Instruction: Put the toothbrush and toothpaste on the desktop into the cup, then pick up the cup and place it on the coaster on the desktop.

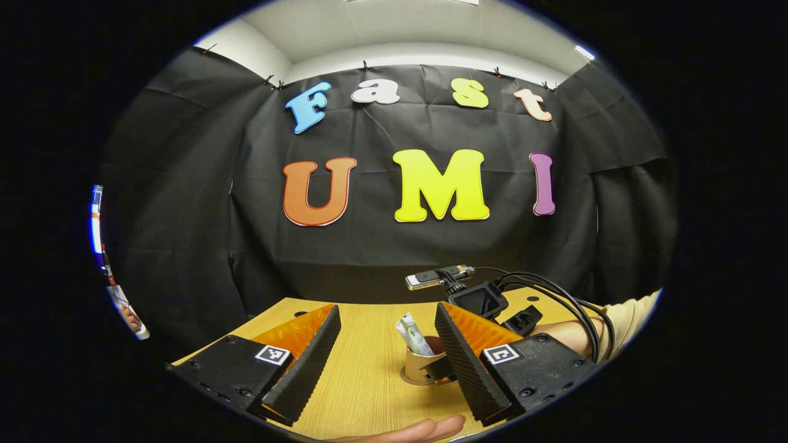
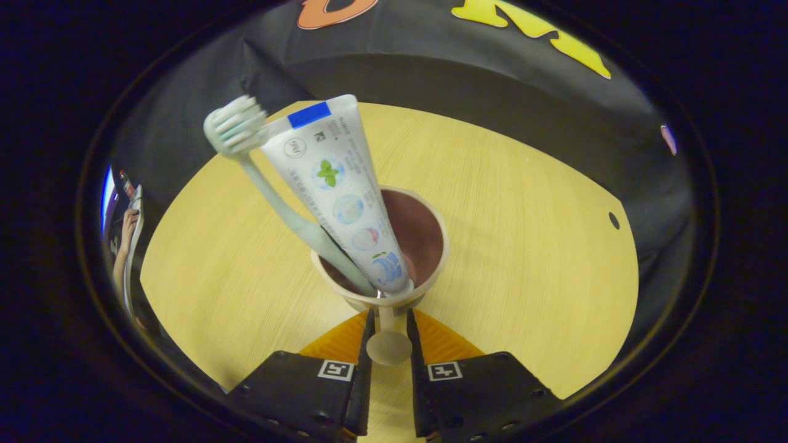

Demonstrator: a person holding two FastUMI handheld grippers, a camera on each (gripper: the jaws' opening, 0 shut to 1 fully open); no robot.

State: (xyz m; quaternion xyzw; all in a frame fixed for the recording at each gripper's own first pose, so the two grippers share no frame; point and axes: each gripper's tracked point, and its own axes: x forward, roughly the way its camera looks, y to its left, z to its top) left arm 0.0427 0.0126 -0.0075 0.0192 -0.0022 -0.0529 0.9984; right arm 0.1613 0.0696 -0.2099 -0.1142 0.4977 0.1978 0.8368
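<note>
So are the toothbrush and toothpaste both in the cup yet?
Yes, both in: the toothbrush and toothpaste stand inside the cup, leaning on its rim.

We see a pale yellow wooden desk (image 2: 523, 246) with fine straight grain lines running along it. On it stands a beige round plastic cup (image 2: 425, 289) whose inside is a dull reddish brown. In the cup we find a pale mint-green plastic toothbrush (image 2: 271, 197) with white and light green bristles, and a white soft toothpaste tube (image 2: 338, 184) that carries a bright blue band at its flat end, a green leaf mark and round blue and pink pictures down its face. In the left gripper view the same cup (image 1: 418, 369) looks tan, and the tube (image 1: 414, 335) white with green.
</note>
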